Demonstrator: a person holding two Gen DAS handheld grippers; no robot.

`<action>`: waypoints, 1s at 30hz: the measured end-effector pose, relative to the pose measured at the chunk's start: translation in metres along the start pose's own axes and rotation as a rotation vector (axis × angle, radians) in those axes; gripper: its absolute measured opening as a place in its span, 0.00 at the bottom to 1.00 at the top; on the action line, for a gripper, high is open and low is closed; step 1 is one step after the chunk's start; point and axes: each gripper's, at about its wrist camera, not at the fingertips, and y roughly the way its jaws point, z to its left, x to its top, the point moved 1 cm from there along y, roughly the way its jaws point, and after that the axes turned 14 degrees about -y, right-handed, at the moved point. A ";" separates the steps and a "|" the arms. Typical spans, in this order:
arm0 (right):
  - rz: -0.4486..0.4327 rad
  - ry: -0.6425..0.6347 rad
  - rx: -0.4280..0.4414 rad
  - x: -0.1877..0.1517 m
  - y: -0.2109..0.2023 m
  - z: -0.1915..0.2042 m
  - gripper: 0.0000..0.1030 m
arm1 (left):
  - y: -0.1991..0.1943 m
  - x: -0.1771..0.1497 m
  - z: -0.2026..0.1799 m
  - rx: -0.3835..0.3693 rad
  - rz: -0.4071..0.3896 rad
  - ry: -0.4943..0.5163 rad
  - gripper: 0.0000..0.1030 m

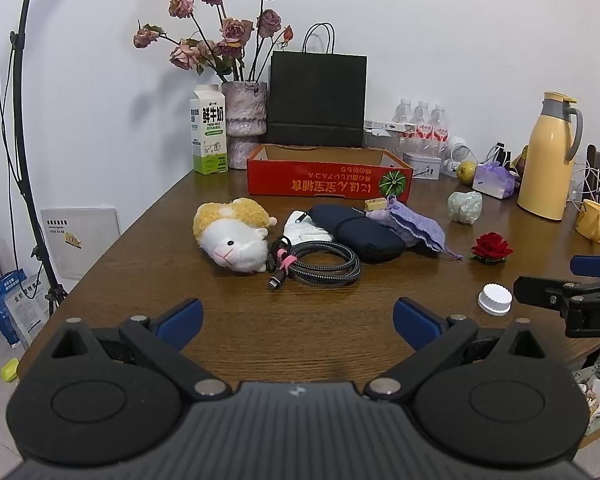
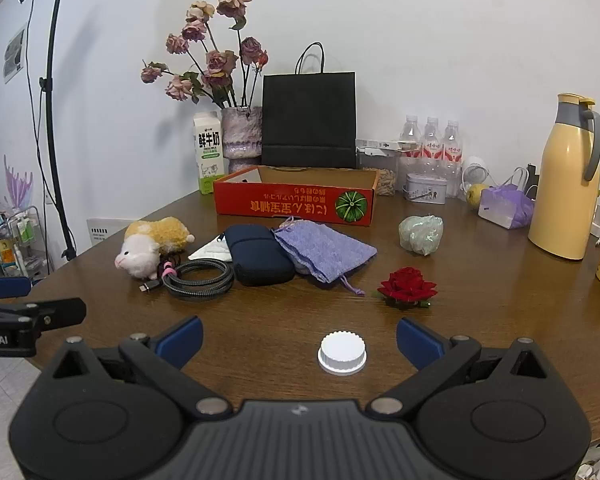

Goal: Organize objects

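Both jaws apart, empty; white cap point(image 2: 342, 352) lies between right gripper's point(image 2: 299, 338) jaws; left gripper point(image 1: 298, 320) faces cable point(image 1: 320, 266).

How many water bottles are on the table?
3. The bottles stand in a row against the back wall, between the black bag and the yellow jug. More may be hidden behind them.

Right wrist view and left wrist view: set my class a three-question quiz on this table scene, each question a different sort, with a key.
1. True or false: the white cap lies between the right gripper's open fingers.
2. Which touches the plush hamster? A: coiled cable B: red rose C: yellow jug
3. Fill in: the left gripper is ___.

Key: 1 true; 2 A; 3 open.
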 end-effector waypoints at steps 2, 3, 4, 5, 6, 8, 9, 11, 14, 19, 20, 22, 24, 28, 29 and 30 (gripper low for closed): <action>0.000 0.000 0.000 -0.001 0.000 -0.001 1.00 | 0.000 0.000 0.000 0.000 0.000 0.000 1.00; 0.001 0.001 0.000 -0.002 0.000 -0.001 1.00 | 0.000 0.000 0.001 0.000 0.001 -0.001 1.00; 0.001 0.001 0.000 -0.001 0.000 -0.001 1.00 | 0.001 0.000 0.001 0.001 0.001 -0.001 1.00; 0.001 0.001 0.000 -0.001 0.000 -0.001 1.00 | 0.001 -0.001 0.001 0.001 0.003 -0.001 1.00; 0.001 0.001 0.000 -0.001 0.000 -0.001 1.00 | 0.001 -0.001 0.001 0.000 0.004 -0.002 1.00; 0.002 0.002 -0.001 -0.003 0.000 -0.001 1.00 | 0.002 -0.002 0.001 0.002 0.005 -0.002 1.00; 0.004 0.002 -0.001 -0.004 0.001 -0.002 1.00 | 0.002 -0.002 0.001 0.002 0.006 -0.002 1.00; 0.004 0.001 -0.002 -0.003 0.000 -0.002 1.00 | 0.002 -0.003 0.001 0.001 0.008 -0.003 1.00; 0.008 0.000 -0.007 -0.007 0.001 -0.004 1.00 | 0.003 -0.003 0.002 0.000 0.010 -0.004 1.00; 0.016 0.004 -0.021 -0.010 0.002 -0.011 1.00 | 0.006 -0.002 0.005 0.006 0.012 -0.011 1.00; 0.017 0.004 -0.024 -0.009 0.002 -0.012 1.00 | 0.006 -0.002 0.006 0.009 0.009 -0.012 1.00; 0.016 -0.001 -0.034 -0.011 0.002 -0.018 1.00 | 0.008 -0.001 0.008 0.014 0.009 -0.016 1.00; 0.014 -0.009 -0.037 -0.010 0.002 -0.020 1.00 | 0.010 0.000 0.010 0.022 0.009 -0.019 1.00; 0.009 -0.021 -0.059 -0.009 0.002 -0.030 1.00 | 0.015 0.004 0.018 0.048 0.007 -0.038 1.00; 0.010 -0.023 -0.064 -0.008 0.003 -0.033 1.00 | 0.017 0.005 0.019 0.057 0.009 -0.045 1.00; 0.012 -0.024 -0.070 -0.009 0.005 -0.037 1.00 | 0.019 0.005 0.021 0.065 0.012 -0.049 1.00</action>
